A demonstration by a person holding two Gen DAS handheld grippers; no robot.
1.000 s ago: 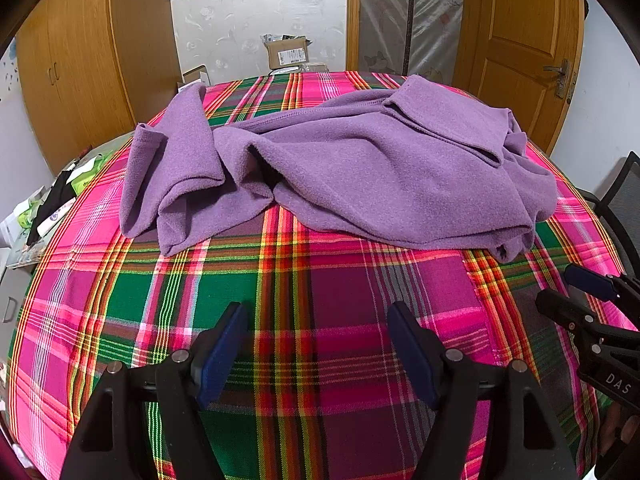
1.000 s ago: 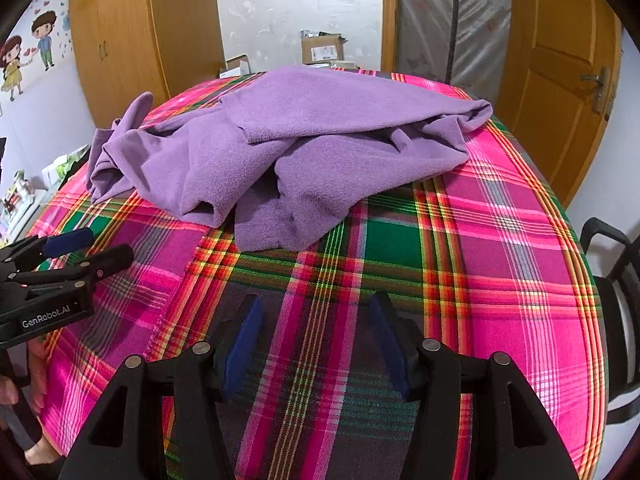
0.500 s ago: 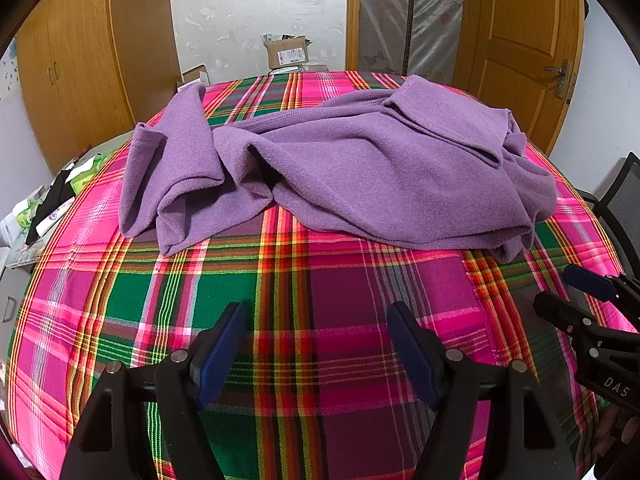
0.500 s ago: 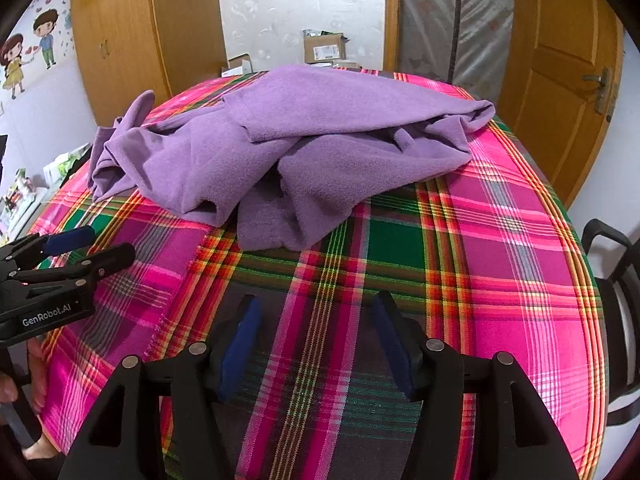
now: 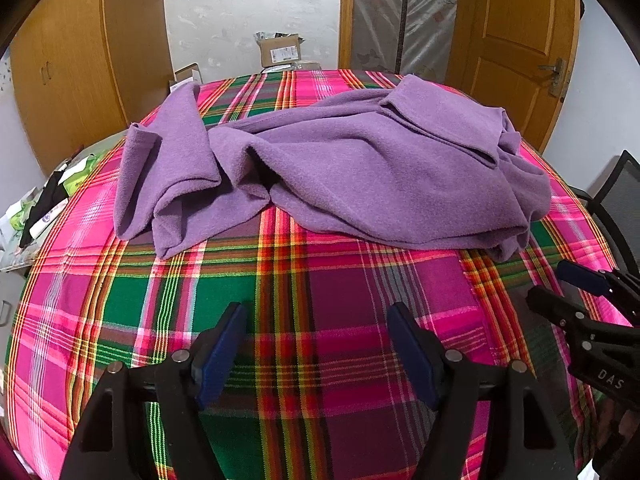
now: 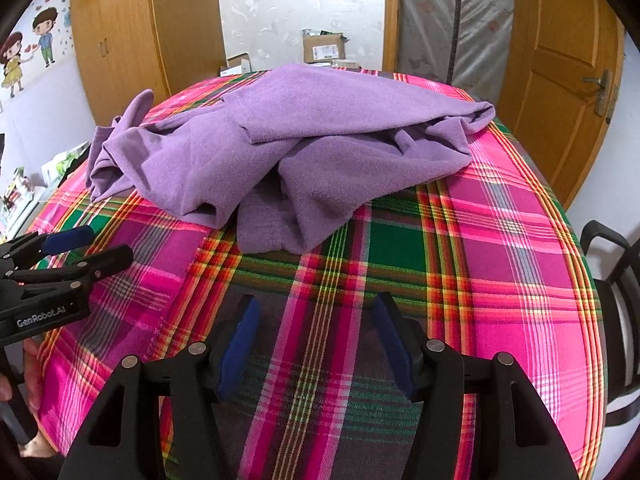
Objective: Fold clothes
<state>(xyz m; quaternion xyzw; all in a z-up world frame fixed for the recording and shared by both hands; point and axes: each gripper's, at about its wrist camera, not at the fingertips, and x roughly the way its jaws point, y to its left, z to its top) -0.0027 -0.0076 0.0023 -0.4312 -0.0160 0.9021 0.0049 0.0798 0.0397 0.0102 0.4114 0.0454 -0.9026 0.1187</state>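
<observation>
A: Where's the garment?

B: The purple fleece garment [image 5: 360, 172] lies crumpled on the far half of the plaid tablecloth [image 5: 320, 300], well apart from both tools.

A: And the jaws?

B: The left gripper [image 5: 316, 332] and the right gripper [image 6: 316, 328] are both spread wide, holding nothing.

A: Anything only one view shows?

B: The right wrist view alone catches the cartoon wall stickers [image 6: 28, 56]; both show the cardboard box [image 5: 280, 50].

The left gripper [image 5: 318, 320] and right gripper [image 6: 316, 312] both hover level, side by side, jaws spread wide and empty. A hand [image 6: 30, 364] grips the left gripper's handle.
</observation>
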